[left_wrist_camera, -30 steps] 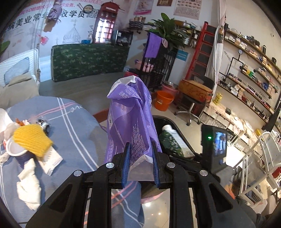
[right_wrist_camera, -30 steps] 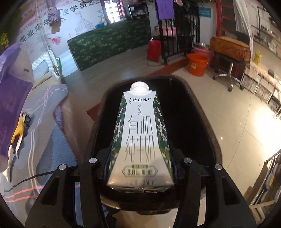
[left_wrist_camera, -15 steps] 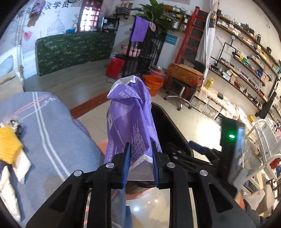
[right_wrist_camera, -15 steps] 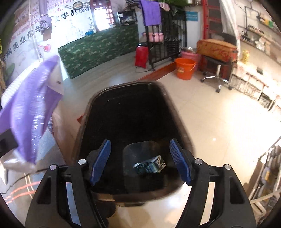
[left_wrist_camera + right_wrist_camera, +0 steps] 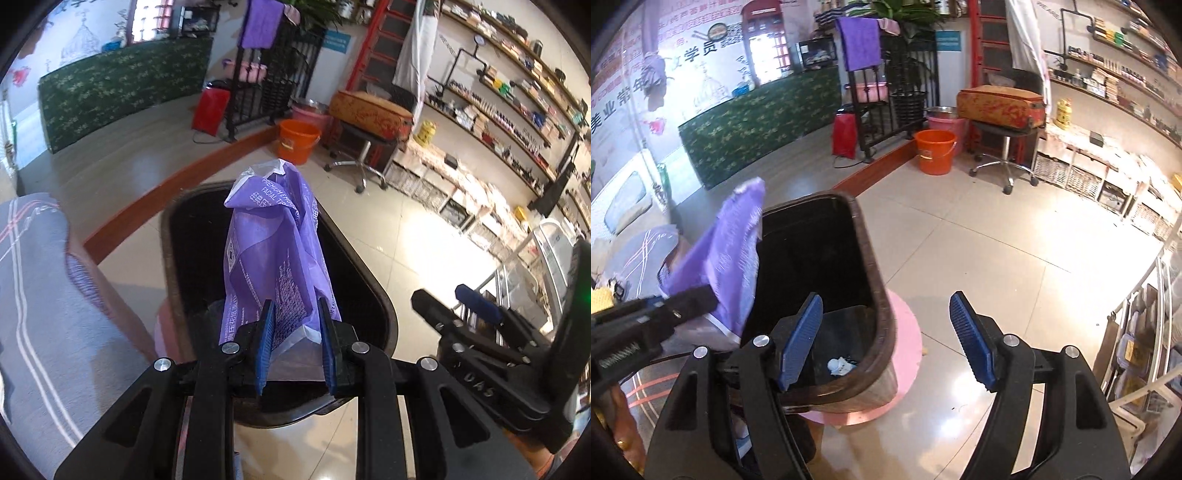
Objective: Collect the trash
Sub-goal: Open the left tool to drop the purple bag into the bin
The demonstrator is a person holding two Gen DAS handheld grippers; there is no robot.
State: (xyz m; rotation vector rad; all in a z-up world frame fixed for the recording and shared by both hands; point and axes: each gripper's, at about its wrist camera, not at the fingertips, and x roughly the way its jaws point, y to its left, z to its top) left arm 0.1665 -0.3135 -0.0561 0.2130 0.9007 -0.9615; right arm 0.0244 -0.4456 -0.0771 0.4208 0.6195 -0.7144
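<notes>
The left gripper (image 5: 295,338) is clamped on the lower end of a purple facial-tissue wrapper (image 5: 275,258), holding it upright over the open mouth of the dark trash bin (image 5: 373,291), toward the bin's near rim. The wrapper looks thin, crinkly and nearly weightless, a soft film that folds rather than resists, so a pinch low on its gathered end seems the sensible hold; it may cling to the pads when let go. The right gripper (image 5: 886,341) stands with its jaws spread and nothing between them, having just been opening, off the bin's right rim over the floor. A carton scrap (image 5: 841,366) lies at the bottom of the bin. The bin stands on a pink round base (image 5: 908,354) on glossy pale floor tiles (image 5: 1015,258). An orange bucket (image 5: 934,151) and a swivel stool (image 5: 1004,147) stand well apart, with stocked shelves (image 5: 517,92) along the right wall.
</notes>
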